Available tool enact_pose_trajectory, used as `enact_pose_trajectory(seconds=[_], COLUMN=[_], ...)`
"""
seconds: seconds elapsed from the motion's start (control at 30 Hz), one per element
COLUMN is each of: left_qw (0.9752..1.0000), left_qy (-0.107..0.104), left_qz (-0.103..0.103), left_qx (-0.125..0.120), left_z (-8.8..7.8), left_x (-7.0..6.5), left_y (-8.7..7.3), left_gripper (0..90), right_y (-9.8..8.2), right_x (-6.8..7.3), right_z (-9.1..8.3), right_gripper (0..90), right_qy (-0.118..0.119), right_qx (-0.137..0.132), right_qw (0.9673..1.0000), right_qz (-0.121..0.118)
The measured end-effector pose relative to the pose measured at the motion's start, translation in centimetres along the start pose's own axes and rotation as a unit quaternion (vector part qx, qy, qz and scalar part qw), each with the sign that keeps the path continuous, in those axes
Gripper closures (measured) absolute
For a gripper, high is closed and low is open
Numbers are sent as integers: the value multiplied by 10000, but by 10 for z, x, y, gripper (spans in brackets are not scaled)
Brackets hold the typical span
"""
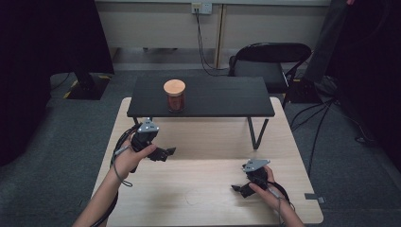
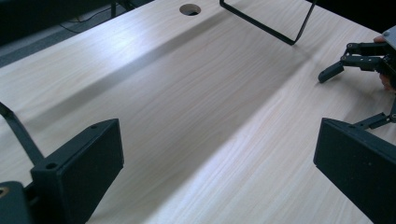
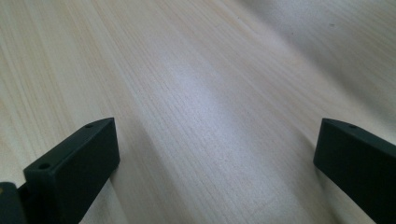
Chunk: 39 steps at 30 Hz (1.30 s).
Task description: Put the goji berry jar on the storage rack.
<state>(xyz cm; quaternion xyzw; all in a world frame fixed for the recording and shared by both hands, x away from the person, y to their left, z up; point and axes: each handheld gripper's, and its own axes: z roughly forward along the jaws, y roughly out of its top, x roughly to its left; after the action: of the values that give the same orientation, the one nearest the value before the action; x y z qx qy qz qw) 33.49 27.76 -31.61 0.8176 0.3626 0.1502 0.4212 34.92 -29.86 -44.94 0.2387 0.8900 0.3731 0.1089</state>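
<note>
Jar with a round, pale wooden lid and dark reddish-brown contents stands upright on a low black shelf, left of the shelf's middle and close to its front edge.

Both pairs of fingers are spread wide and hold nothing. In the left gripper view the two black fingers frame bare wood grain; in the right gripper view the fingers do the same, close over the surface. From above, the left gripper sits in the person's left hand just in front of the shelf, pointing right, below and in front of the jar. The right gripper is held in the right hand nearer the person, pointing left, well apart from the jar.

The light wooden counter carries the shelf on thin black wire legs. A round cable hole shows in the counter's far part. Beyond the counter stands a black chair, with cables trailing over grey carpet at the right.
</note>
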Motion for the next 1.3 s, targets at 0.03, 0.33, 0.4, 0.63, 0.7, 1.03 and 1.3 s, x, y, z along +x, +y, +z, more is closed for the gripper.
enact_pose_trajectory(seconds=[0.03,0.33,0.4,0.63,0.7,1.03,1.3], left_qw=[10000,9998,9998,9995,9995,9991,9990], left_qy=[-43,-199,-216,-239,-231,-156,-117], left_qz=[-13,-7,-19,-183,-182,-250,-280], left_qx=[-33,-24,-7,61,115,291,335], left_z=[1,10,11,18,21,36,39], left_x=[1,1,0,3,3,-2,-4], left_y=[-4,-26,-33,-57,-63,-107,-124], left_gripper=[8,9,9,9,9,19,19], right_y=[0,0,0,0,0,0,0], right_x=[0,0,0,0,0,0,0], right_z=[0,0,0,0,0,0,0], right_gripper=[0,0,0,0,0,0,0], right_qy=[0,0,-1,0,0,0,0], right_qx=[-1,-1,-1,-1,-2,-2,-3], right_qw=[10000,10000,10000,10000,10000,10000,10000], right_qz=[0,0,0,1,0,0,0])
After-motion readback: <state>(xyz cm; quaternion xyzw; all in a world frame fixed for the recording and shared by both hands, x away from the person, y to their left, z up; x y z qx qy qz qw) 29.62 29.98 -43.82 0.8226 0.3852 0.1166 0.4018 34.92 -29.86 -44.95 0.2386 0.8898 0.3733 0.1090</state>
